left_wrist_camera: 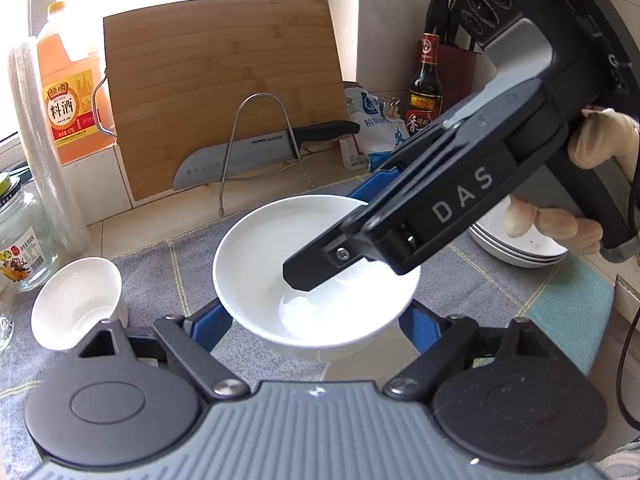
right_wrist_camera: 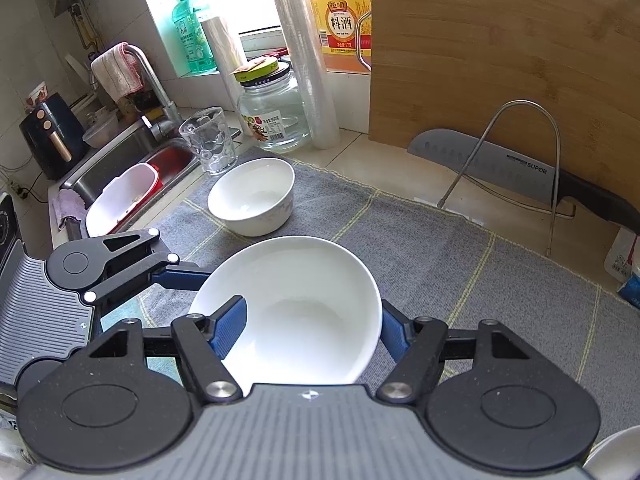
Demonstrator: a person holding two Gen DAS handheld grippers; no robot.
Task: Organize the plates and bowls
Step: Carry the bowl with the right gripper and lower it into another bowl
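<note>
A large white bowl sits on the grey mat. My left gripper is open, its blue fingers on either side of the bowl near its underside. My right gripper straddles the bowl's rim: one finger inside the bowl, one outside. The jaws stand wide and I cannot tell whether they press on the rim. The right gripper also shows in the left wrist view, reaching in from the right. A smaller white bowl stands to the left. A stack of white plates lies at the right, partly hidden by the hand.
A bamboo cutting board and a knife lean in a wire rack at the back. A cooking wine jug, glass jar, tumbler, sauce bottle and sink surround the mat.
</note>
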